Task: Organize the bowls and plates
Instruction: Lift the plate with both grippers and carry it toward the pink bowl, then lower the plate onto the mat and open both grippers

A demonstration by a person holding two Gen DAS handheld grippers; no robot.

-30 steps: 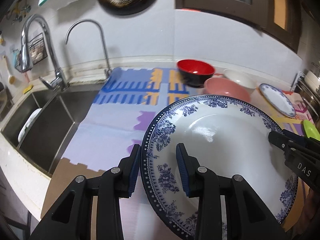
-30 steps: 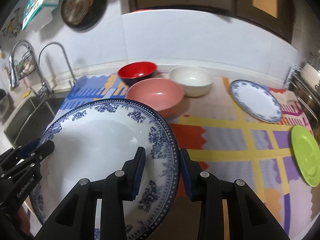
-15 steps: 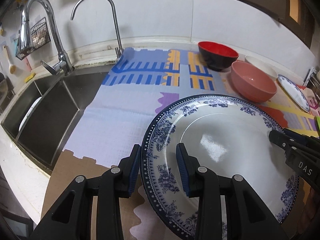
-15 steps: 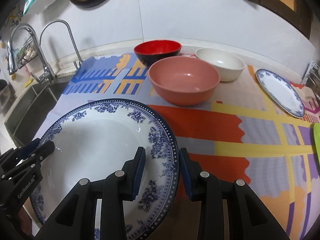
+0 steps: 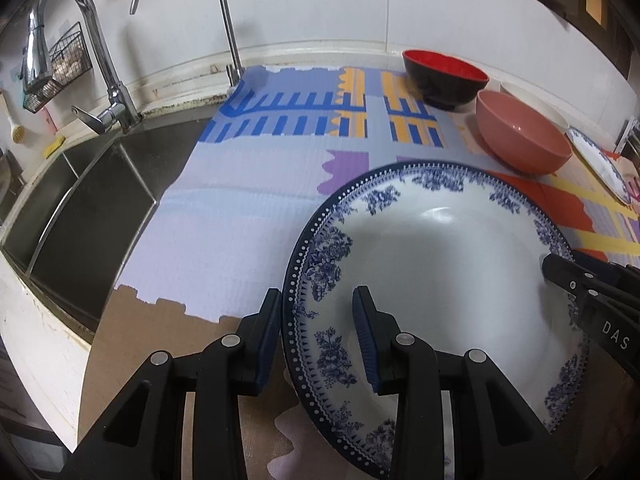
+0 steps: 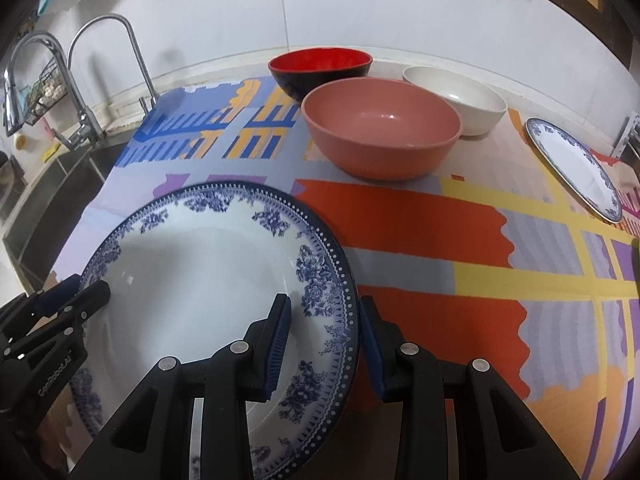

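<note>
Both grippers carry the large blue-and-white plate (image 5: 440, 280) over the near edge of the patterned mat (image 5: 240, 232); it should come down level, both sides together. The left gripper (image 5: 316, 340) pinches its left rim and the right gripper (image 6: 324, 344) its right rim, each with one finger over and one under. Farther back stand the pink bowl (image 6: 380, 136), red bowl (image 6: 320, 68) and white bowl (image 6: 468, 100).
</note>
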